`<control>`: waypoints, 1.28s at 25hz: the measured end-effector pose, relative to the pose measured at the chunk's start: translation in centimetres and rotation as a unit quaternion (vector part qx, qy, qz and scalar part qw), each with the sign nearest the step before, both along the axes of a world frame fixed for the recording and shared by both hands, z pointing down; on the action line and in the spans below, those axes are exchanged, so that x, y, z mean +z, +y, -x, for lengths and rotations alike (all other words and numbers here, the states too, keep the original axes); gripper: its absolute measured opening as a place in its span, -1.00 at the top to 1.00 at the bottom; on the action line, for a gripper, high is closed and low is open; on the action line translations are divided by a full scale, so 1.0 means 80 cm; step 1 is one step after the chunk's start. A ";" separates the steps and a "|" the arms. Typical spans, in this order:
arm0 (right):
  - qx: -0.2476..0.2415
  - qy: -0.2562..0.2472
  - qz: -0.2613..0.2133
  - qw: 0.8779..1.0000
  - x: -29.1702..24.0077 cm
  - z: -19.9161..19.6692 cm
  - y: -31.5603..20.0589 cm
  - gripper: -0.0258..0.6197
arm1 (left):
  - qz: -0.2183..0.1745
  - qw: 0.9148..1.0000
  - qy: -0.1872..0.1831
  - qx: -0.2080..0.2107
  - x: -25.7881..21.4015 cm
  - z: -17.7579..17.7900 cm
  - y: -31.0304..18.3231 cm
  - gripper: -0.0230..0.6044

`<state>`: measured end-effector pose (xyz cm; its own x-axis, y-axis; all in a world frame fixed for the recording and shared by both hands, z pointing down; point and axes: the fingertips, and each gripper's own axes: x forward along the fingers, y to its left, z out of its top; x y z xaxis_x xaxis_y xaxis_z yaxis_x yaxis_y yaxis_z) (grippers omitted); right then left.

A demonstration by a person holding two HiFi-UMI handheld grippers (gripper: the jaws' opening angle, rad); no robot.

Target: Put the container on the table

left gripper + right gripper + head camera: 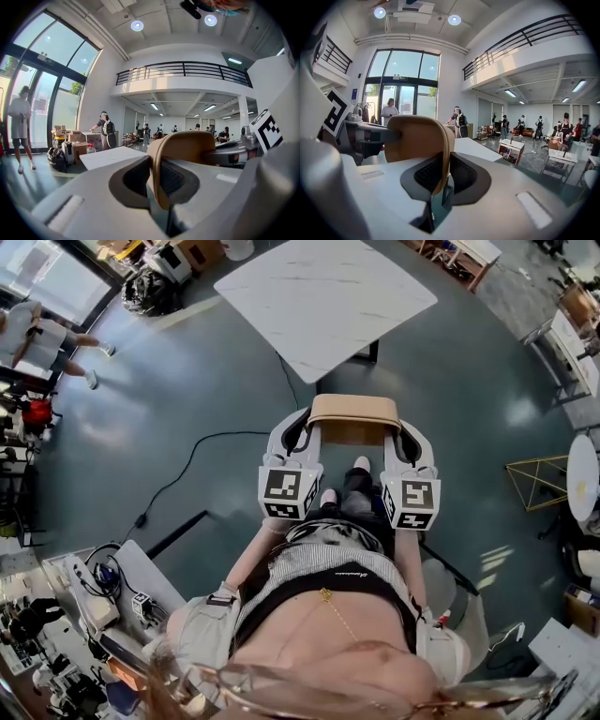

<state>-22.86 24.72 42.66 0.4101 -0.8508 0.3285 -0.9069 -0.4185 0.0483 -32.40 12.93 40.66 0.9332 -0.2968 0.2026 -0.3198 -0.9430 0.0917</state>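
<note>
- Your left gripper (157, 180) is pinched on the left end wall of the tan container (190, 145). One dark pad sits inside the wall and one outside, with only the thin wall keeping them apart.
- Your right gripper (440, 176) is clamped the same way on the opposite end wall, its jaws narrowed onto the rim, one pad on each face.
- In the head view the container hangs between the two grippers in front of your body, roughly level and with its open side up. It is held above the dark floor (187, 390) and touches nothing but the pads.
- The white table (328, 296) stands ahead of you, beyond the container. The container is not yet on it.
</note>
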 end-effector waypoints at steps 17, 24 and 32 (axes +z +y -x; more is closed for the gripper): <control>-0.057 -0.006 -0.021 0.998 -0.014 -0.156 -0.041 0.74 | -0.011 0.998 0.005 -0.061 -0.016 -0.138 -0.025 0.82; -0.086 -0.007 -0.017 0.996 -0.009 -0.188 -0.045 0.74 | -0.006 0.996 0.002 -0.088 -0.010 -0.163 -0.021 0.82; -0.090 -0.009 -0.018 0.996 -0.008 -0.211 -0.045 0.74 | -0.004 0.996 -0.002 -0.094 -0.010 -0.185 -0.020 0.82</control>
<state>-5.96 21.09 42.05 0.2441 -0.9212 0.3029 -0.9680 -0.2503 0.0189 -17.62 11.32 39.90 0.8601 -0.4678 0.2036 -0.4912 -0.8671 0.0830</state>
